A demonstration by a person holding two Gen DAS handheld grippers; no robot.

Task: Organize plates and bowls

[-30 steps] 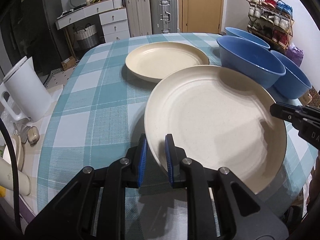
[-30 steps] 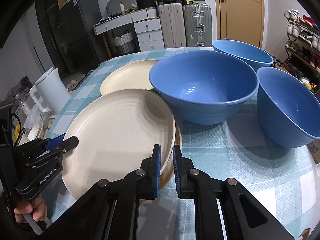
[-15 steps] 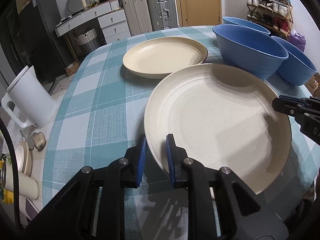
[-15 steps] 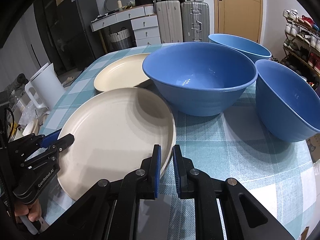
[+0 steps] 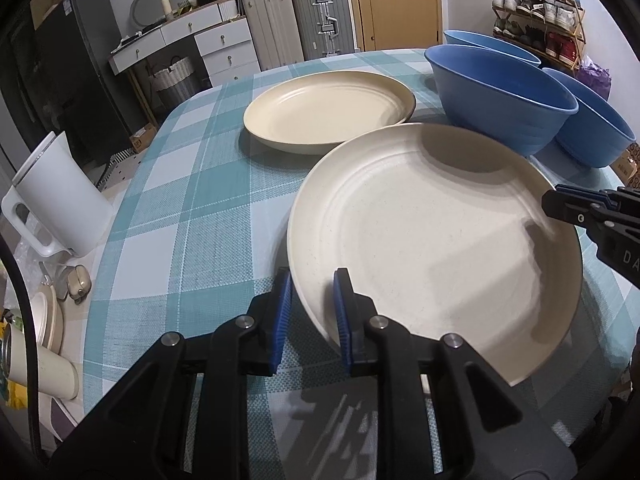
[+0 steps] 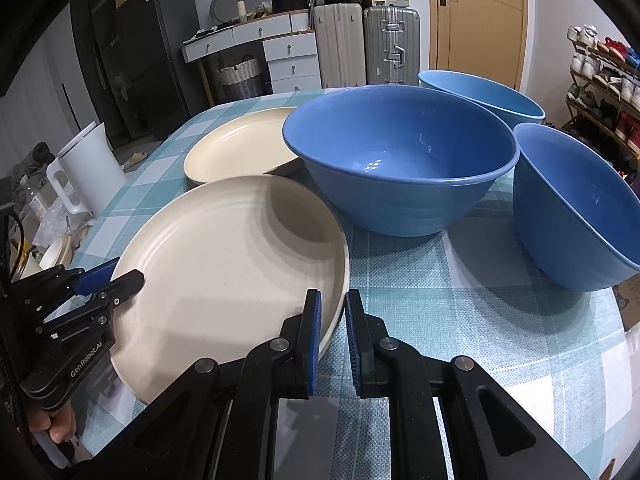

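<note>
Both grippers on near cream plate (image 5: 432,232)
Left gripper (image 5: 310,312) and right gripper (image 6: 333,332) each clamp opposite rims.

Tabletop (image 5: 192,208) with a teal and white check cloth, bearing plates and bowls.
A cream far plate (image 5: 328,110) lies flat at the far middle; a near plate (image 5: 436,240) is in front of it. Three blue bowls (image 6: 400,160) stand on the right, close together.
</note>
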